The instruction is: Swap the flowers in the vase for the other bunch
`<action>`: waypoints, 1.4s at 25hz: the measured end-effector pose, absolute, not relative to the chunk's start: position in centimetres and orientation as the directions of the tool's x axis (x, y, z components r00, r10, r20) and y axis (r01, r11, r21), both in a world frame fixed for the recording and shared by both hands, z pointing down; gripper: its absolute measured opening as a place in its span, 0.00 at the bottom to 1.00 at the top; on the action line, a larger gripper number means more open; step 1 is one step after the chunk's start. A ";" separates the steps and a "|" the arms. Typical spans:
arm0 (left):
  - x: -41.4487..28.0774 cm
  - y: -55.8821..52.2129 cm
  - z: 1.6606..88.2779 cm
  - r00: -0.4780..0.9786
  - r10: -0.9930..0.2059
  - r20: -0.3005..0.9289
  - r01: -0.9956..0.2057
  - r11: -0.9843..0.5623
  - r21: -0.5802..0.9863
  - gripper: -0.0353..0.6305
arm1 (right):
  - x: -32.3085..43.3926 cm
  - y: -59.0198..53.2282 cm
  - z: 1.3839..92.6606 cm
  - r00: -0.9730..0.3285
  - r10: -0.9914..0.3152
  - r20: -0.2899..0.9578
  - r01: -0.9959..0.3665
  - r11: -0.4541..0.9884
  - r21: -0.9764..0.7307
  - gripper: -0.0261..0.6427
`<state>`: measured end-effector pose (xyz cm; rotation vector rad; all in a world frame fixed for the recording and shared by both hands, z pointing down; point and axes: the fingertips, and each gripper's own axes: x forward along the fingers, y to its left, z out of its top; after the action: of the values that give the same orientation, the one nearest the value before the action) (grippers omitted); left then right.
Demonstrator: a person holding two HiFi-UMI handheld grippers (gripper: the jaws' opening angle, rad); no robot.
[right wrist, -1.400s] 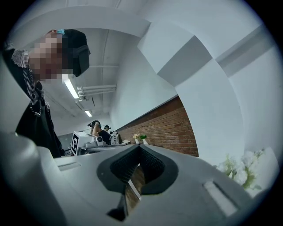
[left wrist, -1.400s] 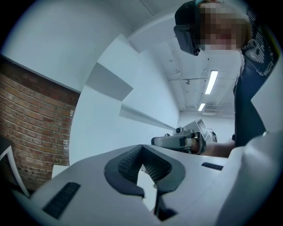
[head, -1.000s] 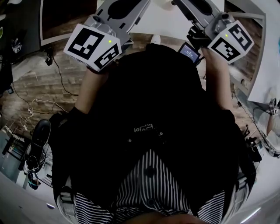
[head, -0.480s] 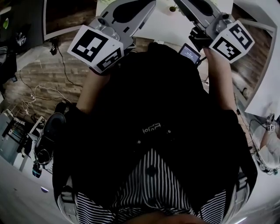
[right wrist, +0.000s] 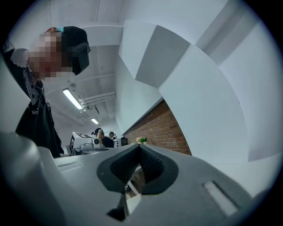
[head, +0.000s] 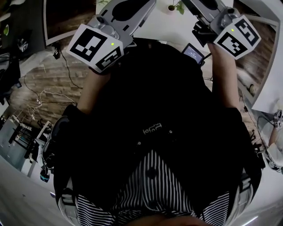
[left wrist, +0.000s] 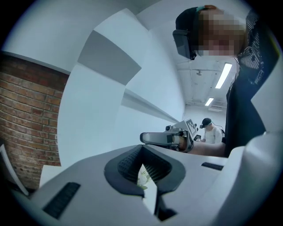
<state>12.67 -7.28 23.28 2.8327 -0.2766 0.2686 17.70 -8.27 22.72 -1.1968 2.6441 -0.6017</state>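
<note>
A small bunch of pale flowers with green leaves stands on the white table at the top of the head view, between my two grippers. I cannot make out its vase. My left gripper is shut and empty; its marker cube shows at upper left. A bit of the same pale bunch shows through the gap behind its pads. My right gripper is shut and empty too, its cube at upper right. The flowers sit far off, just above its tips.
The person's dark top and striped apron fill most of the head view. A small screen device hangs below the right gripper. Cables lie on the brick-pattern floor at left. White walls and a brick wall stand ahead. Other people work in the background.
Both grippers shifted a little toward the top of the head view, and the flowers on the table came into sight between them. Both stay shut.
</note>
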 end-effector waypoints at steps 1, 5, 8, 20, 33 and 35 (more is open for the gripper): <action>12.9 -7.5 23.3 0.968 -0.139 0.207 -0.192 -0.946 0.260 0.06 | 17.9 -8.2 22.5 -0.648 -0.761 0.009 -0.693 0.585 -0.422 0.05; 14.4 -8.5 22.9 0.979 -0.055 0.198 -0.103 -0.965 0.241 0.06 | 19.5 -7.7 22.5 -0.573 -0.819 0.026 -0.755 0.515 -0.405 0.05; 14.8 -9.3 22.2 0.984 -0.005 0.178 -0.046 -0.973 0.225 0.06 | 20.5 -7.5 22.6 -0.508 -0.861 0.024 -0.790 0.454 -0.411 0.05; 16.7 -9.3 21.9 0.981 0.111 0.157 0.069 -0.965 0.253 0.06 | 21.0 -7.5 22.6 -0.422 -0.904 0.065 -0.837 0.361 -0.411 0.05; 13.7 -10.1 24.5 0.982 0.117 0.146 0.061 -0.938 0.341 0.06 | 18.9 -8.3 24.1 -0.382 -0.918 0.106 -0.864 0.314 -0.394 0.05; 13.4 -10.4 25.0 0.982 0.120 0.146 0.062 -0.935 0.349 0.06 | 18.8 -8.3 24.8 -0.373 -0.920 0.118 -0.867 0.301 -0.397 0.05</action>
<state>13.42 -10.39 25.03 2.7791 0.1312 0.2346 18.75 -8.29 24.78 -1.6771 2.4249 -0.6075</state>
